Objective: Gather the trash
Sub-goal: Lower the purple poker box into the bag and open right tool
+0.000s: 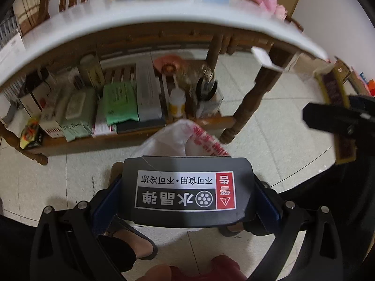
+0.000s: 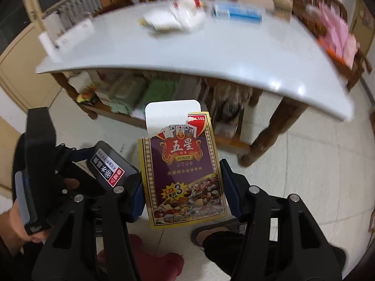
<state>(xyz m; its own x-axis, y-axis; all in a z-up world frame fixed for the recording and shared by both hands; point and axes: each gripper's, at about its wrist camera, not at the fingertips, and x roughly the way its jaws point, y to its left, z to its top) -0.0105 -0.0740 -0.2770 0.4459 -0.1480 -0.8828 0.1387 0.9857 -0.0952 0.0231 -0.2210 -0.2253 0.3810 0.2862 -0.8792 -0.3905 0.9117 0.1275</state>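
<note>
My left gripper [image 1: 187,194] is shut on a flat black box [image 1: 187,187] with a white and red warning label, held above the floor. Past it a white plastic bag with red print [image 1: 185,138] shows. My right gripper [image 2: 181,182] is shut on a purple and gold poker card box [image 2: 182,171] with its white flap open. The black box [image 2: 110,166] also shows at the left of the right wrist view, and the card box [image 1: 337,107] at the right of the left wrist view. More litter, a white wrapper pile [image 2: 173,18] and a blue and white box [image 2: 236,11], lies on the white table [image 2: 211,53].
The table's lower wooden shelf [image 1: 117,138] holds wipes packs, boxes and a small bottle [image 1: 177,103]. Wooden table legs [image 1: 248,103] stand on the tiled floor. Wooden chairs stand behind the table. Pink bags [image 2: 337,35] lie at its right end. The person's sandalled feet [image 1: 131,241] are below.
</note>
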